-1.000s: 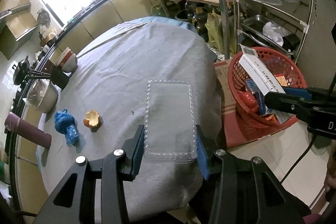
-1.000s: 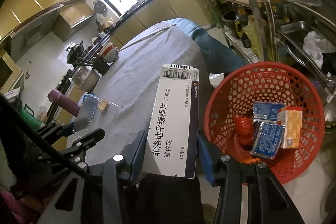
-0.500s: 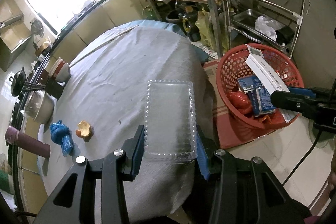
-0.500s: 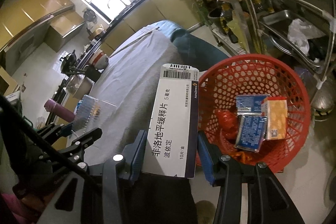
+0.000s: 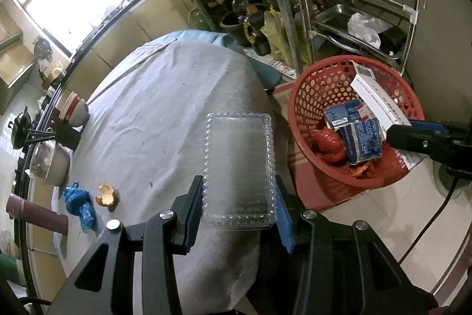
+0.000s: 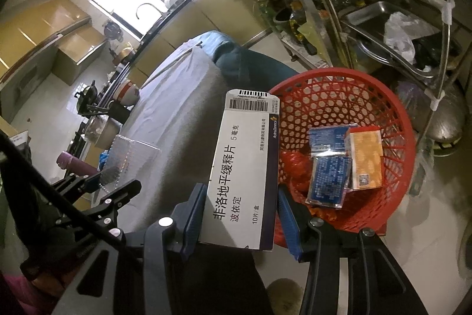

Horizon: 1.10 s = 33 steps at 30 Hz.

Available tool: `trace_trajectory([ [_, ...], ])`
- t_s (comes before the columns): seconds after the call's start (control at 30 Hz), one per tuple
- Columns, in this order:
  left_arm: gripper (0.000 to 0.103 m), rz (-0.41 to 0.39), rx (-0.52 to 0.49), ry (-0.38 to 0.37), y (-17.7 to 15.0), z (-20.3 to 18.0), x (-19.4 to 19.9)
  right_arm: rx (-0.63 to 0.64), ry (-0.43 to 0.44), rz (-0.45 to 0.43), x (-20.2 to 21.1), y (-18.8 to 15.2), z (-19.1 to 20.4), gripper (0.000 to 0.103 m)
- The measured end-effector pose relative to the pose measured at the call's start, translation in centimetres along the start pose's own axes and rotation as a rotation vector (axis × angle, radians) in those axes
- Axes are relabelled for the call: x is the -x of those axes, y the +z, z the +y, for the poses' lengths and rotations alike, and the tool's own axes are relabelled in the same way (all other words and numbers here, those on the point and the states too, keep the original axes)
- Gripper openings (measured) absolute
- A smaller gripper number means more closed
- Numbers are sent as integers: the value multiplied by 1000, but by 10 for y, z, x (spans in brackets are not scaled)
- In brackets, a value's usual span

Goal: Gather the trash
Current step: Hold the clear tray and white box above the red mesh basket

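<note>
My left gripper (image 5: 239,208) is shut on a clear plastic tray (image 5: 239,167) and holds it above the table's near right edge. My right gripper (image 6: 242,214) is shut on a white medicine box (image 6: 243,170) and holds it over the rim of the red basket (image 6: 392,120). In the left wrist view the basket (image 5: 306,96) stands on the floor to the right of the table, with the medicine box (image 5: 380,99) and the right gripper (image 5: 413,138) above it. Blue and orange cartons (image 6: 365,158) lie inside. A blue crumpled wrapper (image 5: 78,204) and an orange peel (image 5: 107,194) lie on the table's left.
The table has a grey cloth (image 5: 153,108). Bowls (image 5: 75,112), a pot (image 5: 53,164) and a maroon flask (image 5: 35,216) stand along its left edge. A metal shelf rack (image 5: 354,5) stands behind the basket. A cardboard piece (image 5: 321,191) lies under the basket.
Both grippers have moved right, toward the basket. The tray now hangs over the table's right edge, and the medicine box is over the basket's rim. The grips are unchanged.
</note>
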<state>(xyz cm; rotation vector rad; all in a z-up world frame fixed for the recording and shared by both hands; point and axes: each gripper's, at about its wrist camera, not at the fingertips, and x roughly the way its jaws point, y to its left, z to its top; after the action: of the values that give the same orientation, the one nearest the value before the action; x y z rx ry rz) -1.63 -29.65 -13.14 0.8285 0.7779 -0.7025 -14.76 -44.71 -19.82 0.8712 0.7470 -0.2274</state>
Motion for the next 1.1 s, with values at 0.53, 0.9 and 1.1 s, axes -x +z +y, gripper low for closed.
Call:
trace_trajectory([
  [0.53,46,1,-46,-5,11,-19,-3,-53,-7,-11,8,2,-24,51],
  [0.9,46,-27,-94,-5,27,-38,1,-94,-16,-26,18,0,-43,51],
  [1.1,46,-52,-123,-10,41,-51,3,-112,-25,-39,25,1,-53,51],
])
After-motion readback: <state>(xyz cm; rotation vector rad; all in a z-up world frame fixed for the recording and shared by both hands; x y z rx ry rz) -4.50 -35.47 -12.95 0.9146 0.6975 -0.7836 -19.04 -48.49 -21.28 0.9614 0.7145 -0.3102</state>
